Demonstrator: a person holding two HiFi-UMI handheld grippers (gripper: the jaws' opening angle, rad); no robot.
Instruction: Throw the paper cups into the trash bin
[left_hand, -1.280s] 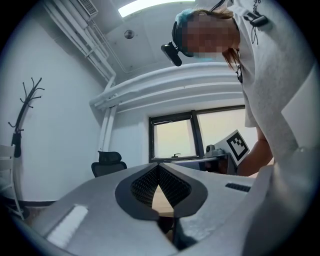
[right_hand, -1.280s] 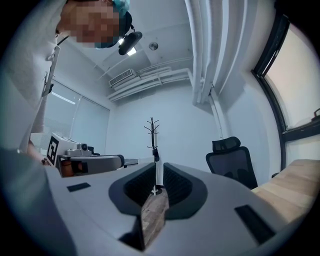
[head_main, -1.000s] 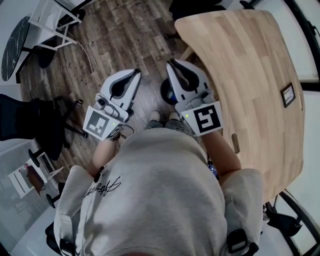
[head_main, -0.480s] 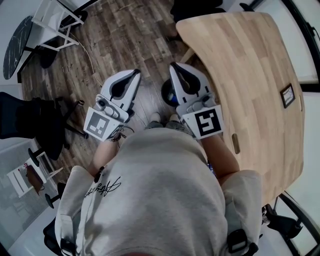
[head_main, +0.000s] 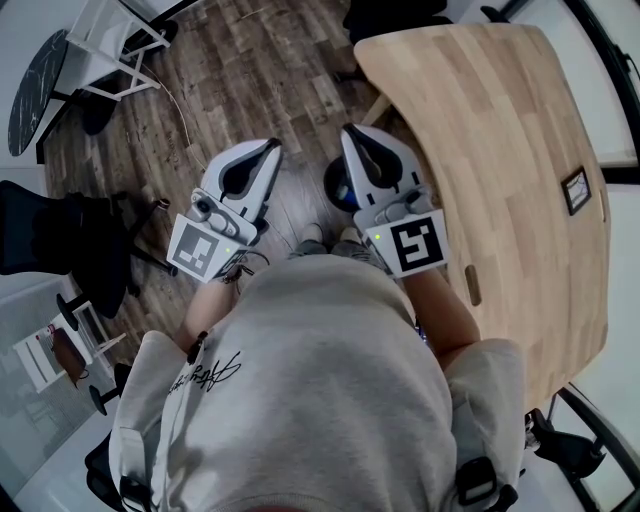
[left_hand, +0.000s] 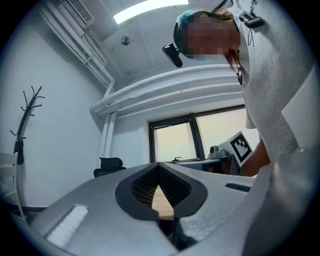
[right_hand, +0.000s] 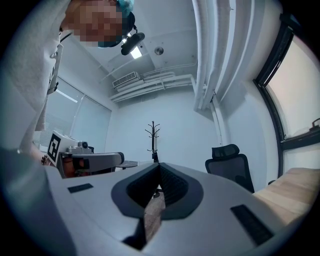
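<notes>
Holding almost still since a second ago beside the wooden tabletop (head_main: 520, 150) at right, the left hand-held gripper (head_main: 272, 146) and right hand-held gripper (head_main: 349, 129) are both closed on nothing; no paper cup shows anywhere, so binning seems done or unstarted

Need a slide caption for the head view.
Left gripper and right gripper, both shut and empty, held beside the wooden table.

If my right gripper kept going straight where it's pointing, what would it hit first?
Nothing close. The right gripper, shut and empty, points across open room; the coat stand by the far wall stands roughly in line, the office chair off to the right. Depth is unclear.
</notes>
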